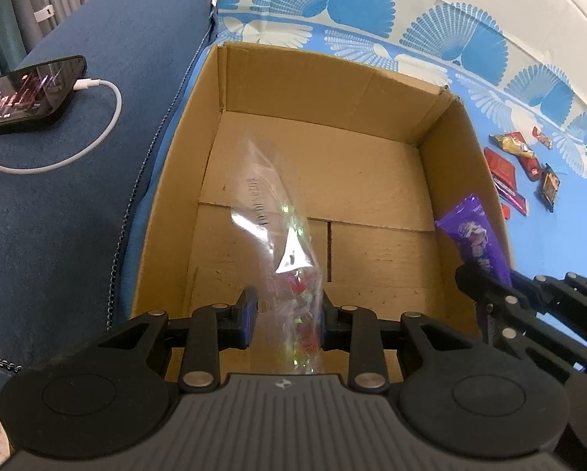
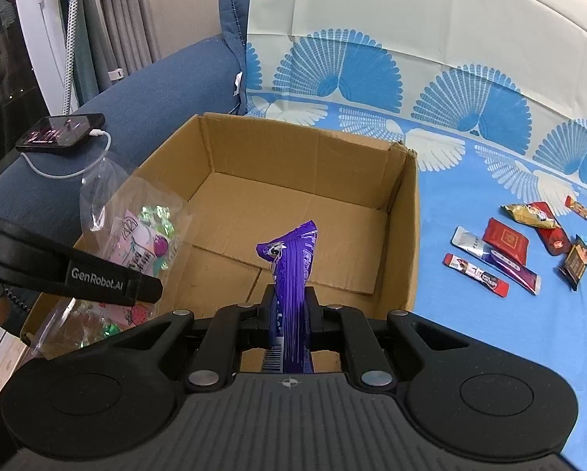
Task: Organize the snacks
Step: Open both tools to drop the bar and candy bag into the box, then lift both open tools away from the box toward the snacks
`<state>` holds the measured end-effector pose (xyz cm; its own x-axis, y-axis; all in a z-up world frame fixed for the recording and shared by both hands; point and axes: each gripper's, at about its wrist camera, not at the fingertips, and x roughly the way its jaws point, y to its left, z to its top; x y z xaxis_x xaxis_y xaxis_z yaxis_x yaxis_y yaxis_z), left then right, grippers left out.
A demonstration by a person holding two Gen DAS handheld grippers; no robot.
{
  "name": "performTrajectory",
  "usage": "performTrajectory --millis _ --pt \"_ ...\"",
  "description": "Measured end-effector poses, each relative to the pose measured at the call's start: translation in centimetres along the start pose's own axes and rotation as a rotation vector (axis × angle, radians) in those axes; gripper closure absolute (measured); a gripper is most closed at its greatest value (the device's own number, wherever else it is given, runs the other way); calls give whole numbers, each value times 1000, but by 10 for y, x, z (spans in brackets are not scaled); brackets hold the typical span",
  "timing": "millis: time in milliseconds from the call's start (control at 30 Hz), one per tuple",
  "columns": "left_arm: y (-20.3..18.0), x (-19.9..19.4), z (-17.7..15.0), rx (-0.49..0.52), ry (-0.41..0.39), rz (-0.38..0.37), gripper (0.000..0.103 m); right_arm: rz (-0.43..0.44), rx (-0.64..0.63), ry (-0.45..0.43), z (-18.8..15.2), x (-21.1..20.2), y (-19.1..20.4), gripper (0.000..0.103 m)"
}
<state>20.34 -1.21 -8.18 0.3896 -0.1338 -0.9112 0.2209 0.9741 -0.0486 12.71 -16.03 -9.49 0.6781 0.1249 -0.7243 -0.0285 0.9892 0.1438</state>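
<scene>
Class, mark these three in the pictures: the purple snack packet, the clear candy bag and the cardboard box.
purple snack packet [image 2: 293,259], right wrist view, middle of the wrapper.
clear candy bag [image 1: 281,231], left wrist view, its clear middle.
cardboard box [image 2: 305,153], right wrist view, inner far wall.

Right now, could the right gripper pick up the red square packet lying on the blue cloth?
Probably not yet. The right gripper is already shut on a purple snack bar over the cardboard box. The red square packet lies unobstructed outside the box, so it looks reachable once the bar is released.
</scene>
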Motion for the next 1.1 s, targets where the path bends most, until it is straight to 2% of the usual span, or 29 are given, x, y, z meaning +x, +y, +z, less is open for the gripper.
performTrajectory --millis 167,200,233,267,300,333,433,533,700,867,1100 --pt "1 -3 0 9 -16 10 70 1 7 -1 1 2 -1 89" --pt "2 -6 0 6 -20 8 66 8 14 2 1 2 -2 88" --pt "2 -9 0 4 -26 7 51 18 25 4 1 2 -3 83" --pt "3 -12 0 4 -37 8 42 20 36 3 1 1 -4 75" --pt "3 -16 -1 1 -52 13 23 14 45 2 1 -1 -5 54" --pt "4 -22 -3 -2 -75 26 12 6 49 -1 1 -4 -5 39" --pt "6 -39 -12 2 -112 53 0 4 51 -10 -2 -16 -5 27" --pt "8 -51 -27 4 -104 54 0 1 56 7 -10 -28 -4 17" --pt "8 -65 -56 -1 -65 53 0 -2 103 53 -30 -50 -3 9" --pt "7 -77 -81 -13 -63 81 0 -14 125 75 -48 -72 6 7" --pt "2 -106 -101 -7 -112 83 0 -26 112 15 -59 -107 16 5"
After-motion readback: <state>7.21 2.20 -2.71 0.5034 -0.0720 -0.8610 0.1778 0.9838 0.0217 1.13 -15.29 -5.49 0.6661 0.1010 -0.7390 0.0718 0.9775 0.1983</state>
